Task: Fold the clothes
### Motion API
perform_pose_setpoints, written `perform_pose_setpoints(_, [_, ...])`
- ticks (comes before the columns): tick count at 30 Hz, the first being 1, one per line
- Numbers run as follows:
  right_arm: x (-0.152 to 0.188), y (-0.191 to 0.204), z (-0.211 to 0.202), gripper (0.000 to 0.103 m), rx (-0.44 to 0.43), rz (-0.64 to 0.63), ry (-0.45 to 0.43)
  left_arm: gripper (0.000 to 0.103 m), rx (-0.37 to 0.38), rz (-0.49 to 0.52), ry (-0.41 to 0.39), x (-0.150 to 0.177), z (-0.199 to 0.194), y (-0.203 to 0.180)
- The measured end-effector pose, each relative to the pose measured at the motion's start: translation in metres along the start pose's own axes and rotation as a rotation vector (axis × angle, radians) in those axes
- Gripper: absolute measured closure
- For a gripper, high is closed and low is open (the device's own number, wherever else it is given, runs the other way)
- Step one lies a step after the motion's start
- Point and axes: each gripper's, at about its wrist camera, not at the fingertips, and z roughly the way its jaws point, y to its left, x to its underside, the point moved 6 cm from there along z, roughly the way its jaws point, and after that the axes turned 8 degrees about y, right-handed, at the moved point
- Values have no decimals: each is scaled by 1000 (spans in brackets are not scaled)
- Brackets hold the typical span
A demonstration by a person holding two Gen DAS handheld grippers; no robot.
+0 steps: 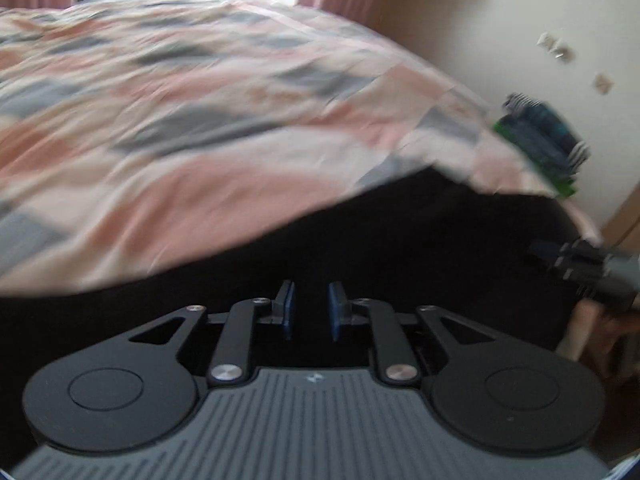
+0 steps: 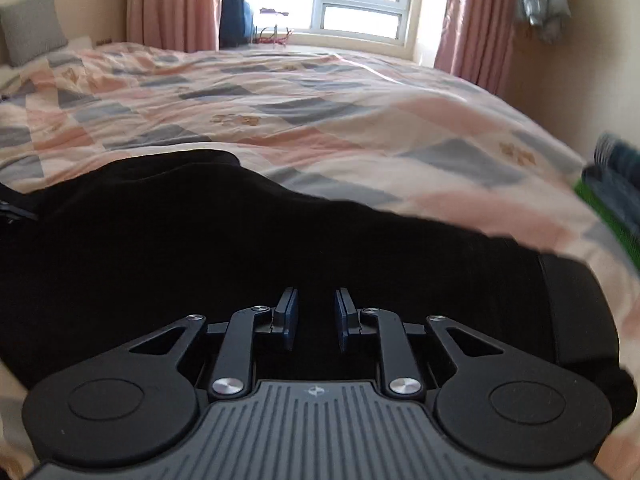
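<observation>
A black garment (image 1: 360, 236) lies on a bed with a pink, grey and white patchwork cover (image 1: 180, 112). In the left wrist view my left gripper (image 1: 311, 311) hovers low over the garment, its blue pads apart with a small gap and nothing between them. The right gripper shows at the far right of that view (image 1: 576, 264). In the right wrist view the same black garment (image 2: 240, 240) spreads across the near bed, and my right gripper (image 2: 317, 318) is over it, pads apart and empty. The left wrist view is motion-blurred.
A stack of folded green and blue clothes (image 1: 544, 144) sits at the bed's right edge, also in the right wrist view (image 2: 616, 192). A grey pillow (image 2: 32, 28) is at the far left. A window (image 2: 360, 0) with pink curtains (image 2: 172, 4) is behind the bed.
</observation>
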Motion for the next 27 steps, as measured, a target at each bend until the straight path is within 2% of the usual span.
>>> perform_pose_setpoints(1, [4, -5, -5, 78, -23, 9, -8, 70, 36, 4, 2, -19, 5, -6])
perform_pose_setpoints(4, [0, -13, -20, 72, -50, 43, -45, 69, 134, 5, 57, -74, 37, -21])
perform_pose_setpoints(7, [-15, -19, -27, 68, -61, 33, -102, 69, 217, -12, 198, -107, 86, -34])
perform_pose_setpoints(9, [-27, -20, -25, 60, -55, 2, -123, 69, 248, -30, 279, -112, 112, -40])
perform_pose_setpoints(11, [-36, -24, -21, 59, -40, -25, -130, 69, 275, -48, 359, -116, 138, -45])
perform_pose_setpoints(15, [-42, -31, -17, 59, -36, -61, -135, 73, 358, -147, 431, -114, 160, -51])
perform_pose_setpoints(16, [-42, -33, -15, 59, -35, -68, -133, 78, 375, -163, 441, -113, 164, -53])
perform_pose_setpoints(18, [-42, -35, -11, 59, -34, -89, -128, 78, 370, -175, 442, -111, 167, -55])
perform_pose_setpoints(20, [-46, -33, -7, 59, -43, -121, -131, 83, 369, -176, 410, -109, 164, -55])
perform_pose_setpoints(24, [-55, -27, 2, 59, -85, -190, -144, 103, 368, -176, 341, -107, 159, -54])
perform_pose_setpoints(25, [-56, -28, 9, 62, -82, -190, -131, 103, 368, -176, 324, -107, 157, -54])
perform_pose_setpoints(27, [-52, -32, 24, 79, -78, -179, -85, 103, 368, -177, 289, -106, 154, -53])
